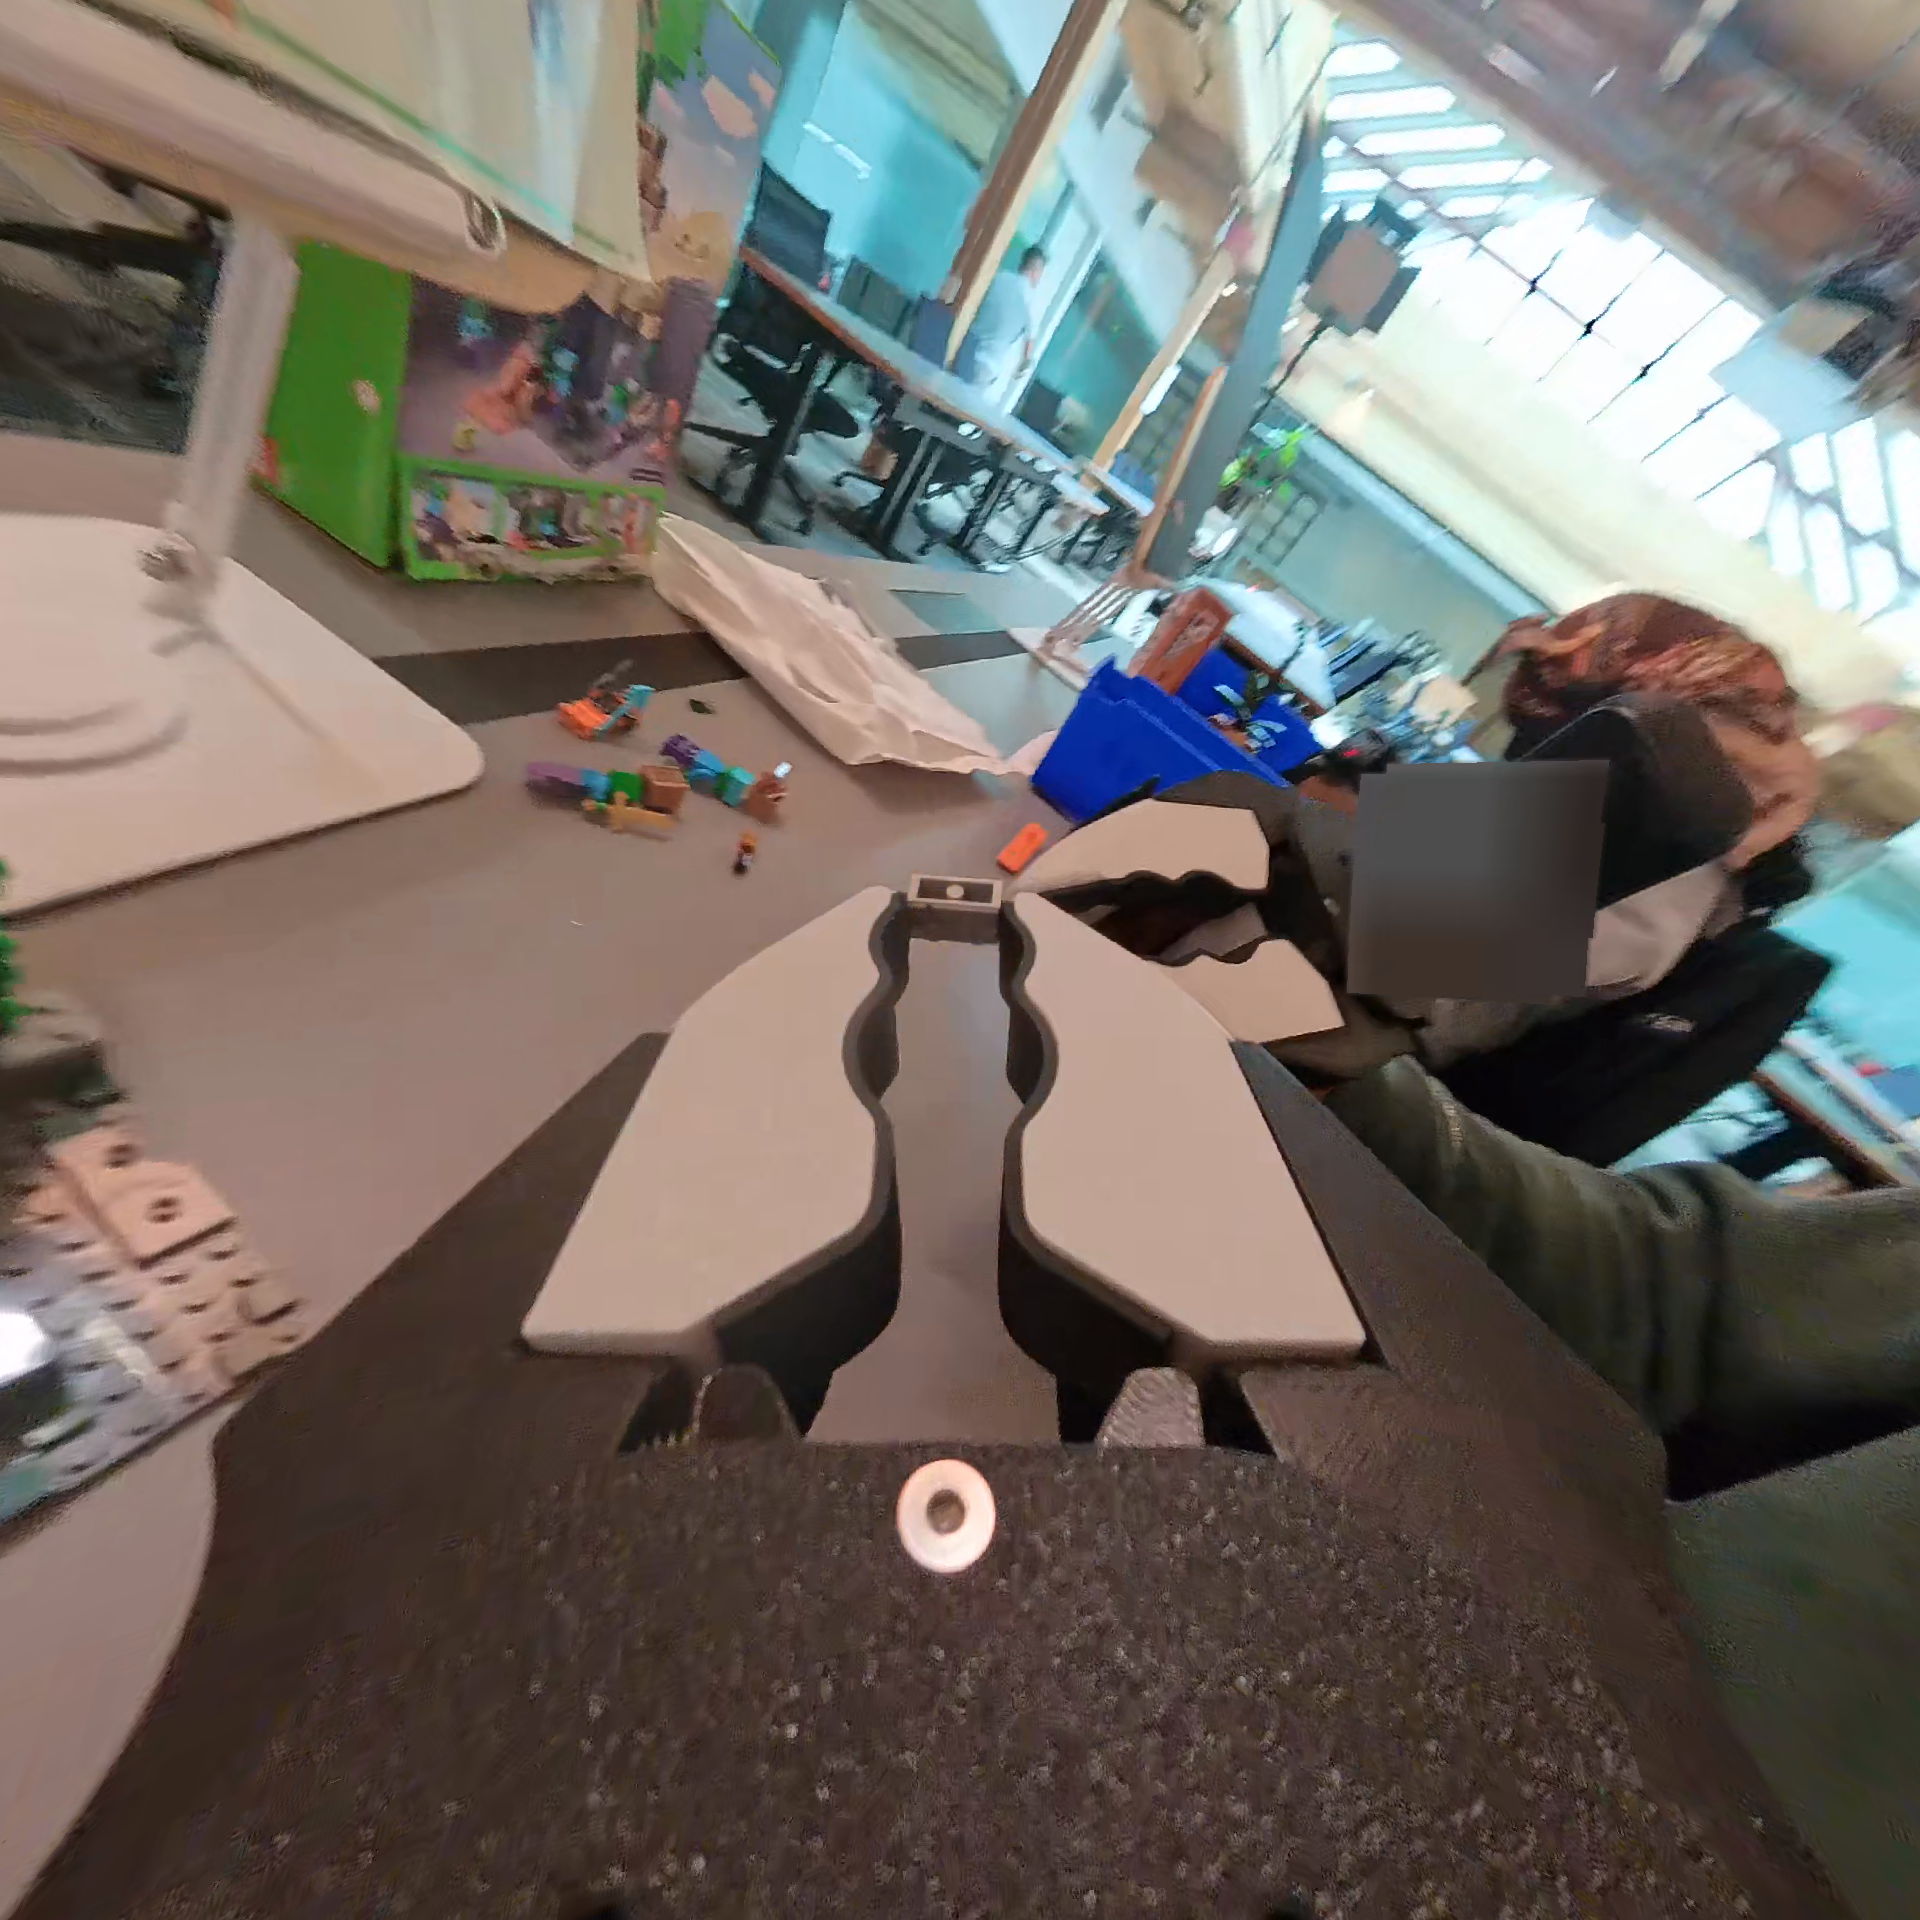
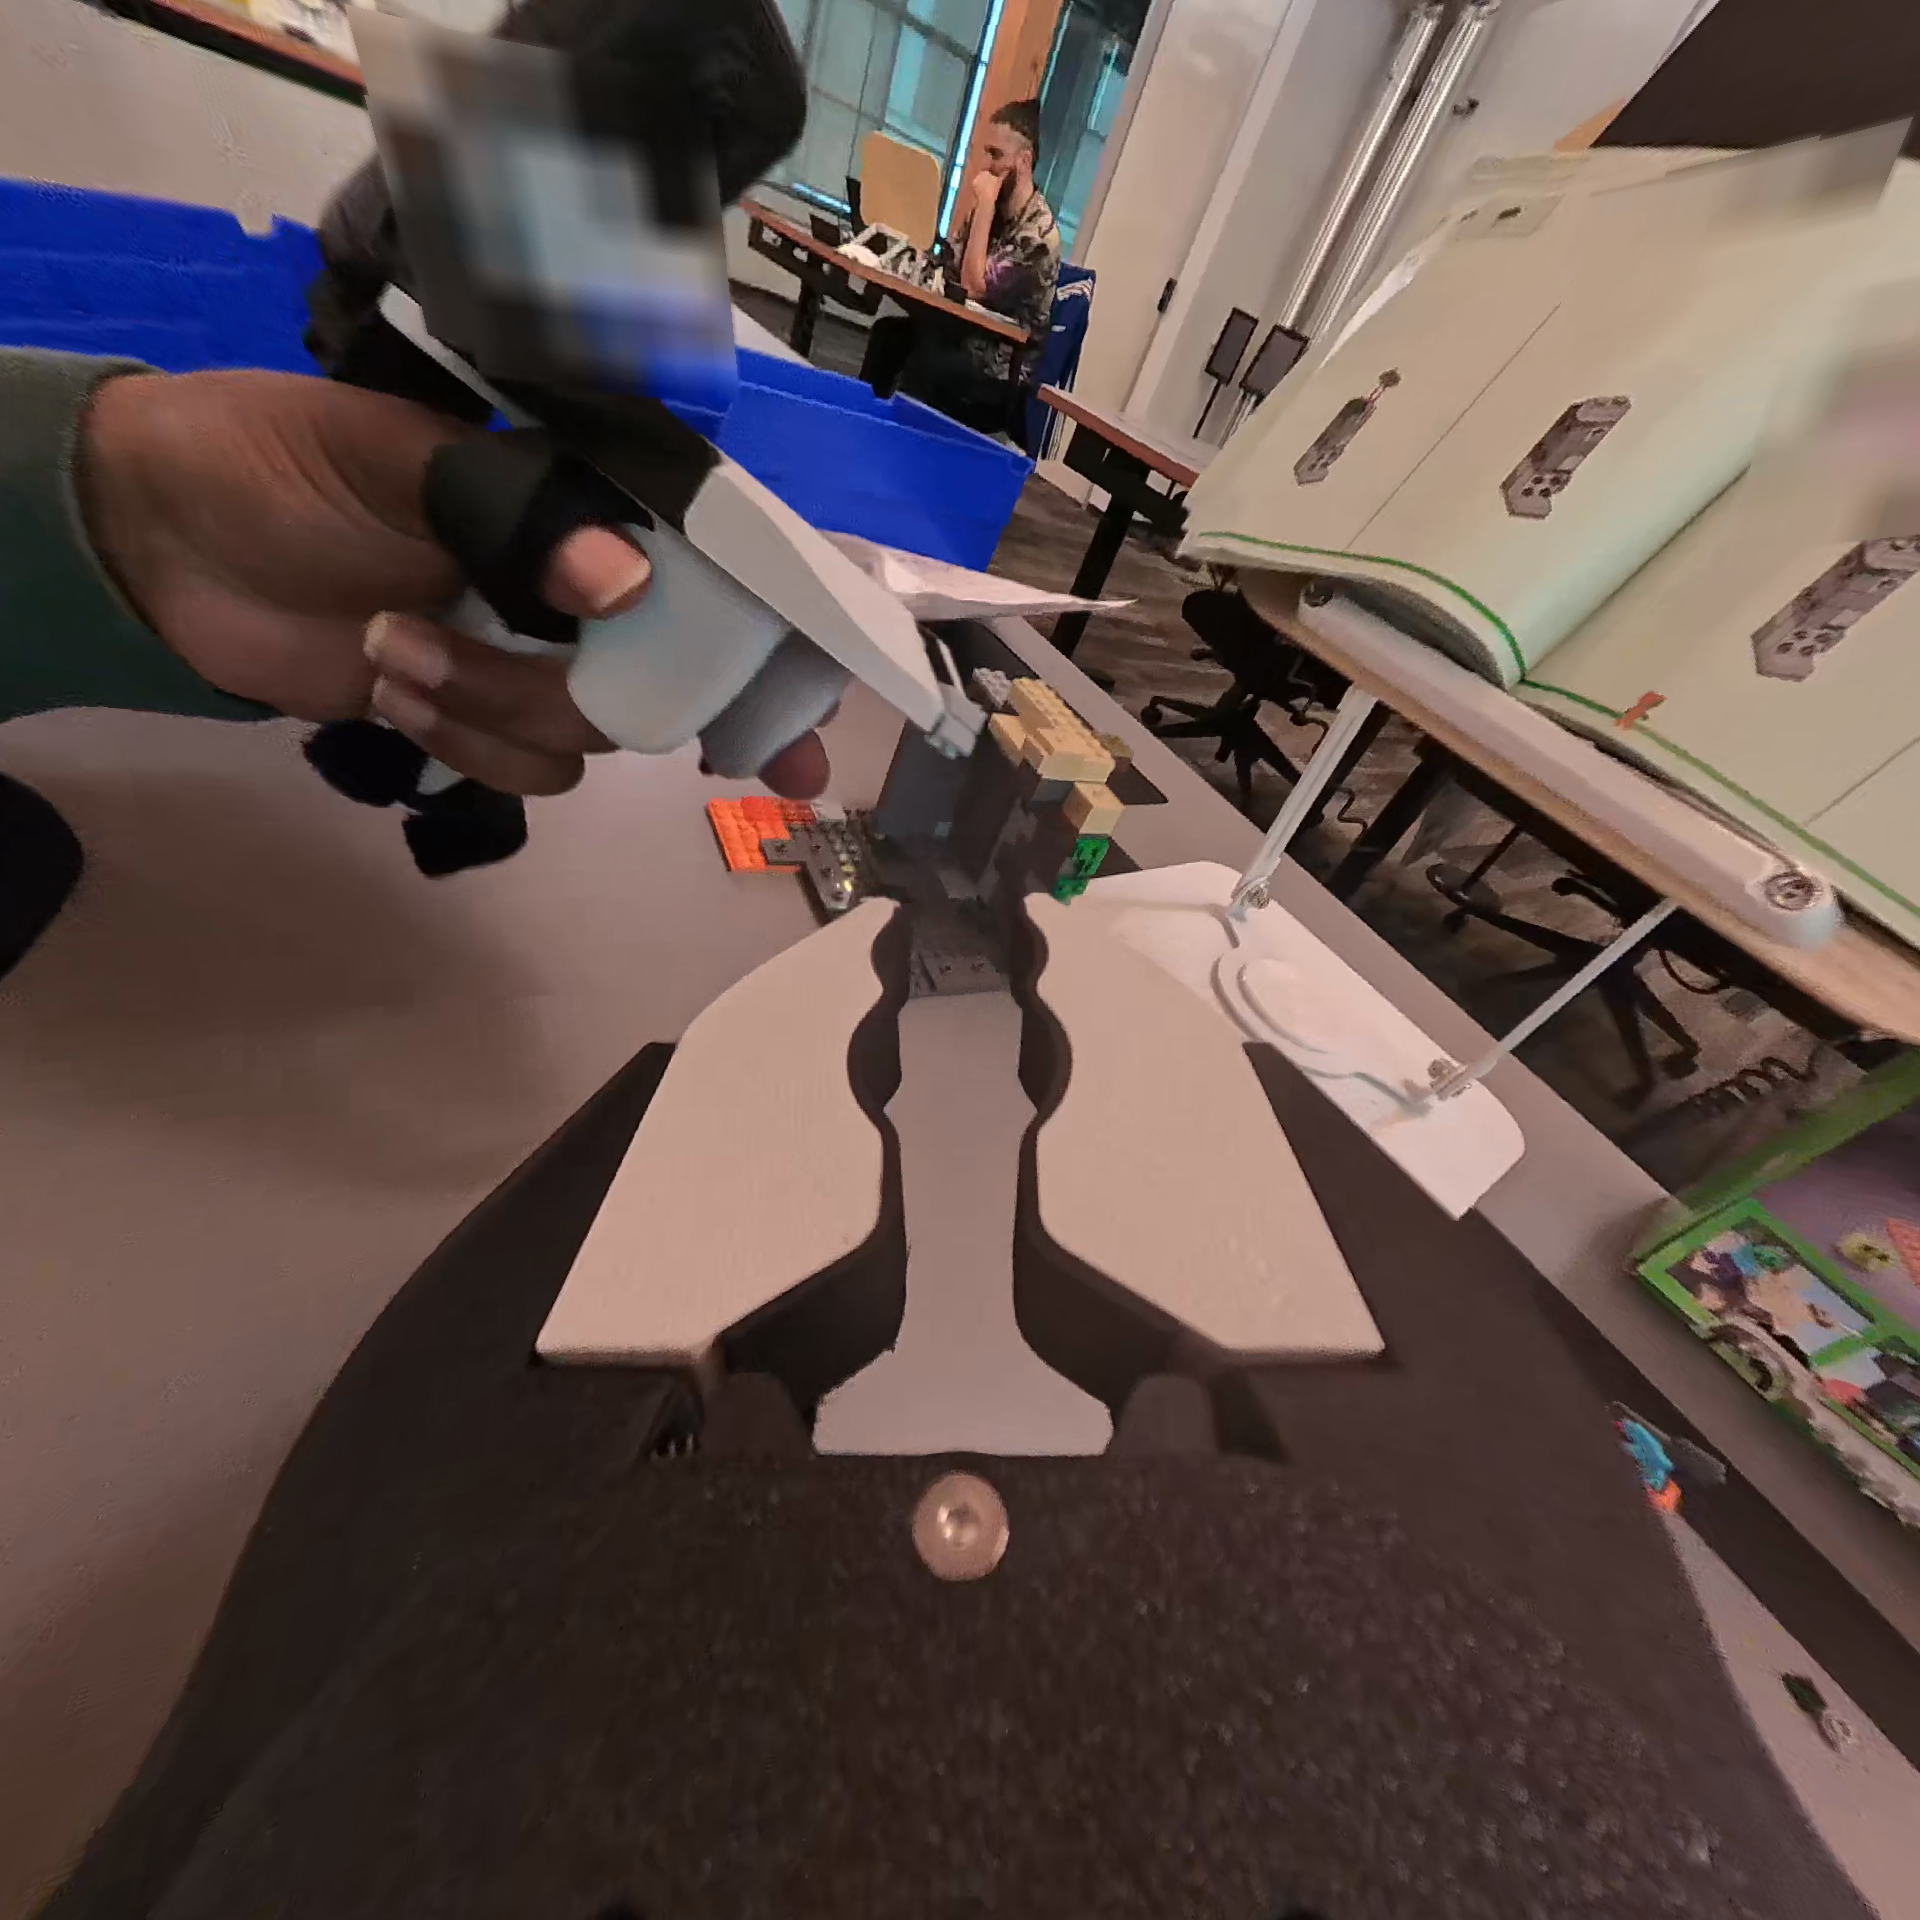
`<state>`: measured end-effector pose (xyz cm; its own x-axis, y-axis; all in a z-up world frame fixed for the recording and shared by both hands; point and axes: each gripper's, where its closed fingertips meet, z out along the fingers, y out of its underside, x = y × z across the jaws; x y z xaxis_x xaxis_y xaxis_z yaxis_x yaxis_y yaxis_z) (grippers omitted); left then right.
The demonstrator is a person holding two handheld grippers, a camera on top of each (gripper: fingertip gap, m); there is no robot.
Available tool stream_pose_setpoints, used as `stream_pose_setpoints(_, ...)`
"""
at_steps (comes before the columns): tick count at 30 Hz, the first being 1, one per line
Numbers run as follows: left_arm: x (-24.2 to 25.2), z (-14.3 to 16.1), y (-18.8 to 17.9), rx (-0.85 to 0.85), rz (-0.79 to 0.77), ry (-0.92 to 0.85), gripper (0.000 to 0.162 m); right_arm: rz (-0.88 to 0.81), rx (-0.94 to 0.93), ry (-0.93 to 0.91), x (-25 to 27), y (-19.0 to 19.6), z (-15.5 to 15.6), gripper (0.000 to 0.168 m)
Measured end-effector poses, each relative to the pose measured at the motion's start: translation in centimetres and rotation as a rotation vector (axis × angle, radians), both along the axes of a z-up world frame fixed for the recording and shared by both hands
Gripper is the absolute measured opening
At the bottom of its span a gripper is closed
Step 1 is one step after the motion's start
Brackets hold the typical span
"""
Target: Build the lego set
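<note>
1. The setting is an open workshop or office with long tables, swivel chairs and big windows; the work happens on a grey table (image 1: 343,1029) scattered with building parts.

2. Nearest in the left wrist view, the left gripper (image 1: 954,902) pinches a small grey brick (image 1: 953,890) at its fingertips. The jaws stand narrowed onto it, leaving only the brick's width between them. The right wrist view shows that same brick (image 2: 958,727) held just above the grey wall of the model, which suggests it is being lined up for pressing on.

3. The right gripper (image 2: 961,920) hangs low over the table with its jaws part open and nothing between them. Its tips sit just before the model's base, probably ready to steady the build while the other tool presses.

4. The lego model (image 2: 987,810), a dark grey and tan tower on a studded plate with an orange patch beside it, stands near the white base of the book stand (image 2: 1351,1039). The stand lifts the instruction booklet (image 2: 1558,436) above the table, open and tilted, presumably so it can be read while both hands are busy.

5. Farther out lie loose coloured pieces (image 1: 665,779), an orange piece (image 1: 1019,847) and crumpled white paper bags (image 1: 831,665).

6. Containers: the green set box (image 1: 457,436) stands behind them; whether anything is in it cannot be seen. A blue bin (image 1: 1143,748) sits at the table's far edge, and only unclear items show above its rim.
</note>
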<state>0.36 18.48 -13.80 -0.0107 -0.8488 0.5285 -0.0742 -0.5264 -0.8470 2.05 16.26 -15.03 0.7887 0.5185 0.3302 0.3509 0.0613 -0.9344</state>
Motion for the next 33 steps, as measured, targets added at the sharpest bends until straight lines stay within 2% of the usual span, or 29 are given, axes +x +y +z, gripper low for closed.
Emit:
stream_pose_setpoints(7,-0.4,-2.8,-0.9,-0.243,-0.075,-0.101,0.016,0.044,-0.002,-0.069,-1.4,-0.1,-1.6,0.022)
stream_pose_setpoints(11,-0.7,-2.1,-1.1,-0.372,-0.118,-0.185,0.016,0.026,0.012,-0.113,-2.0,0.0,-1.8,0.022)
stream_pose_setpoints(17,-0.8,-1.6,-1.7,-0.405,-0.137,-0.211,0.016,-0.012,0.077,-0.155,-2.7,-0.1,-0.7,0.022)
stream_pose_setpoints(22,-0.7,-1.7,-3.0,-0.422,-0.182,-0.200,0.016,-0.017,0.084,-0.201,-3.4,-0.1,-1.1,0.021)
stream_pose_setpoints(28,-0.4,-1.9,-3.4,-0.425,-0.200,-0.195,0.016,-0.031,0.093,-0.242,-3.0,-0.1,-1.3,0.009)
stream_pose_setpoints(33,-0.5,-2.6,-3.2,-0.340,-0.184,-0.167,0.018,-0.006,0.028,-0.203,-2.5,-0.1,-1.8,0.008)
